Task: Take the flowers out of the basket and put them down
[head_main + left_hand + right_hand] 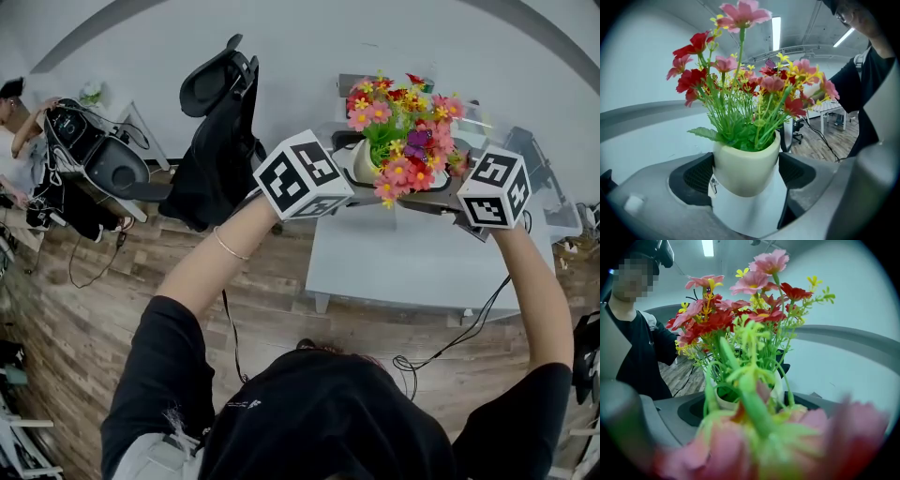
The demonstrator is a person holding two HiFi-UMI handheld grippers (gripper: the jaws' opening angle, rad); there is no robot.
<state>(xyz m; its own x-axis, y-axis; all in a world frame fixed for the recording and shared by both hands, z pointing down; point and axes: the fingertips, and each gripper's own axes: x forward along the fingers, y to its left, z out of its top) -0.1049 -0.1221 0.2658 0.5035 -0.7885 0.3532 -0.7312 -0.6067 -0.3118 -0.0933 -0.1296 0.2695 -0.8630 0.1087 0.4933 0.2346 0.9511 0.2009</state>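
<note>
Blurred bloom (754,446) fills right gripper view | left claw (746,177) clamps pot (749,161)

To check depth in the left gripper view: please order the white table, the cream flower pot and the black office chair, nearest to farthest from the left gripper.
1. Cream flower pot: held between the jaws.
2. Black office chair: behind the pot, right.
3. White table: farthest back, right.
</note>
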